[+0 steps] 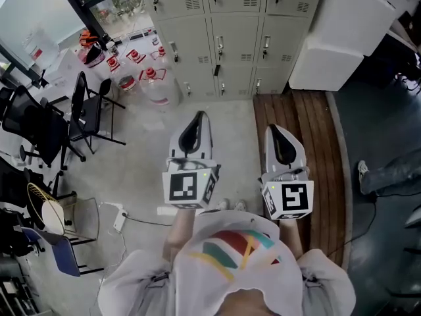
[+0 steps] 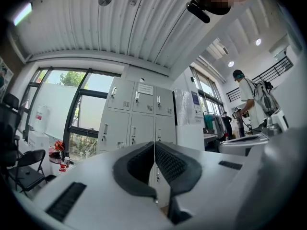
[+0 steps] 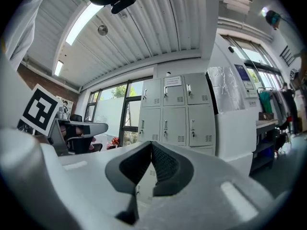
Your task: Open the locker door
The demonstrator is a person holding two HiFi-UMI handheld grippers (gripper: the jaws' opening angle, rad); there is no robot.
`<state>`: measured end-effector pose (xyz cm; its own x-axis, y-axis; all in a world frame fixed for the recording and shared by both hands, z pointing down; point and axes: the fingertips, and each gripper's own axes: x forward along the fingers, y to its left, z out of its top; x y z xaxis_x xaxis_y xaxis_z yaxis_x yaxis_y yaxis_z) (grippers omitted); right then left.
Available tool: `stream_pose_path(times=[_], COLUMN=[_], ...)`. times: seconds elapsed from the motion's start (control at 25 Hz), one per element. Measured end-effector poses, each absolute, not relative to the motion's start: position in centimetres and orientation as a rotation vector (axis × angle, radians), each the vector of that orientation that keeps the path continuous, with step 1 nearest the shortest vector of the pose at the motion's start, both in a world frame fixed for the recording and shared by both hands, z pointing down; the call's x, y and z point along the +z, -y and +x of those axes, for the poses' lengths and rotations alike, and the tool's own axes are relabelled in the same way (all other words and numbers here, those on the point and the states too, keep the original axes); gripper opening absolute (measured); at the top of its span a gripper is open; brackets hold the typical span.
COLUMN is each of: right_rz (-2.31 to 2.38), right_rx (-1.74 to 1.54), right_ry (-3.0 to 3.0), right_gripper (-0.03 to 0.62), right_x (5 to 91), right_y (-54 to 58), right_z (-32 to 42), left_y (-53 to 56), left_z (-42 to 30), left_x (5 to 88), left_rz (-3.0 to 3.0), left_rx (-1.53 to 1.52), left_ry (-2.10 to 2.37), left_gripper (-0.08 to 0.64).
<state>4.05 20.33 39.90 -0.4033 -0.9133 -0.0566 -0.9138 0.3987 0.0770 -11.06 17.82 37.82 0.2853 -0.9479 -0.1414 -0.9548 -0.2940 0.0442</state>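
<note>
- The person's shirt (image 1: 227,255) fills the bottom of the head view, and just ahead of it sit the two marker cubes, with both grippers side by side
- The left gripper (image 1: 197,122) has its jaws pressed together with nothing between them; the left gripper view shows the dark pads (image 2: 168,164) meeting along a thin seam
- The right gripper (image 1: 276,135) is likewise closed and empty, its pads (image 3: 163,164) touching at the tip
- The locker bank (image 1: 227,38) stands straight ahead of both grippers and well apart from them, with bare floor (image 1: 217,110) in between; every door in sight looks closed
- Both gripper views look level at the lockers (image 2: 139,121) (image 3: 175,114), so the jaws already point towards them
- The door handles (image 1: 219,45) run upright and sit near each door's left edge, so the doors probably swing on hinges at their right
- The left gripper's tip reaches slightly further forward, though neither is near enough to touch a handle; the coming move is likely a walk forward, with the jaws parting before they can take a handle
</note>
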Motion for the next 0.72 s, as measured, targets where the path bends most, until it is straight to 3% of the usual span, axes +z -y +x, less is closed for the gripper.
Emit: stream_pose_path(times=[0.4,0.72], right_rz=[-1.754,-1.708], right_rx=[0.005,0.095], right_ry=[-2.597,-2.589], right_gripper=[0.005,0.005], right_x=[43.9,42.5], right_y=[-20.2,-18.3], right_z=[8.2,8.8], left_y=[-18.2,-16.3], left_z=[-9.9,-9.3], left_x=[40.3,38.3], left_rz=[-2.445,-2.408], left_rx=[0.24,0.312], left_ry=[-1.952,-1.914], left_gripper=[0.017,0.017])
